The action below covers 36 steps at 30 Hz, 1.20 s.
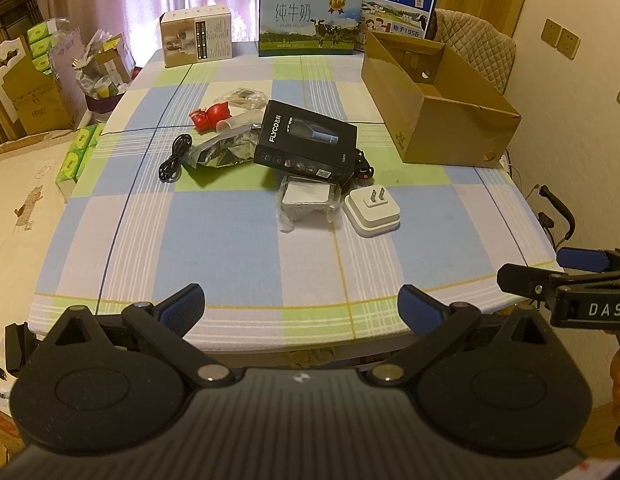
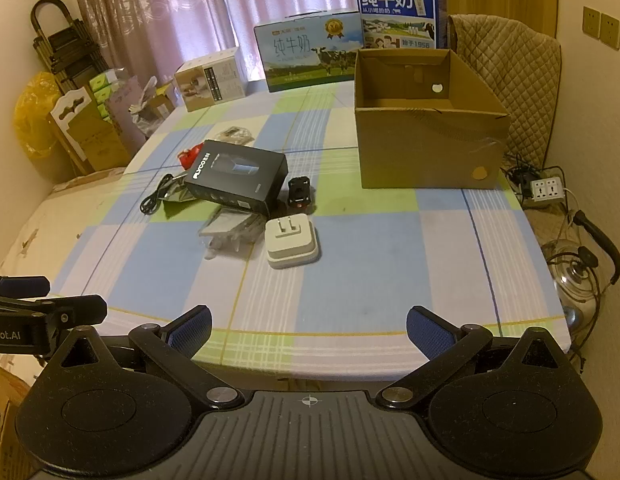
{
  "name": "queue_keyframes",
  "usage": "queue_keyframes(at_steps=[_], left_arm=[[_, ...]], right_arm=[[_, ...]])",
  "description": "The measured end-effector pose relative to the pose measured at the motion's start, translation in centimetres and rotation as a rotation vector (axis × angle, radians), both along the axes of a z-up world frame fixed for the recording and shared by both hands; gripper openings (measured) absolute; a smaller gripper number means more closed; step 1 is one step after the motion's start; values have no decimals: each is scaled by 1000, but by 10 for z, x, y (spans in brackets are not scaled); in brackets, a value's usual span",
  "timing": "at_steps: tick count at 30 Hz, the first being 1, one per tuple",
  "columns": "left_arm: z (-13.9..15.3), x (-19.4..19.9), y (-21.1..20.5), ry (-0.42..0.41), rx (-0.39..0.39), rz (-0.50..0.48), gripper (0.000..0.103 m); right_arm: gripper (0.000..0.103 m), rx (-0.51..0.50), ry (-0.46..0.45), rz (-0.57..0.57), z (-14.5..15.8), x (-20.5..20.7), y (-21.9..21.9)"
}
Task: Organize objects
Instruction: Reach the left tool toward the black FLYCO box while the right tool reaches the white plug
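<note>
On the checked tablecloth (image 1: 214, 240) lies a loose pile: a black FLYCO box (image 1: 306, 142) (image 2: 236, 176), a white plug adapter (image 1: 372, 210) (image 2: 292, 242), a clear-wrapped packet (image 1: 306, 196) (image 2: 230, 226), a black cable (image 1: 174, 158) (image 2: 156, 196), a silver foil bag (image 1: 222, 152), a red toy (image 1: 208, 116) (image 2: 189, 156) and a small black-red item (image 2: 299, 195). An open, empty cardboard box (image 1: 438, 100) (image 2: 426, 128) stands at the right. My left gripper (image 1: 300, 304) and right gripper (image 2: 309, 330) both hover open at the near table edge, holding nothing.
Two milk cartons (image 1: 308, 20) (image 2: 400, 16) and a small product box (image 1: 196, 36) line the far edge. A padded chair (image 2: 510, 92) and a power strip (image 2: 546, 189) with cords sit at the right. Boxes and tissue packs (image 1: 80, 152) crowd the left.
</note>
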<state>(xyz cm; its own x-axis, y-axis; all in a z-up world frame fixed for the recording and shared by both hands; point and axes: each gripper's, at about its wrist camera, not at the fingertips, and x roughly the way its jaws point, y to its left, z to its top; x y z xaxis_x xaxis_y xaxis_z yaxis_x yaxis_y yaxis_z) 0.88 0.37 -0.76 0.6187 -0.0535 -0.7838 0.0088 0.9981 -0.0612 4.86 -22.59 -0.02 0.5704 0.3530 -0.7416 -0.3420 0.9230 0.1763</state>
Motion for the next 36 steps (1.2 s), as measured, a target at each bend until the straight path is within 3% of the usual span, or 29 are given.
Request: queue_keyframes(at_steps=[36], left_arm=[[-5,41,9,25,0,-28,102]], right_arm=[[101,-1,22,-37,-6,36,11]])
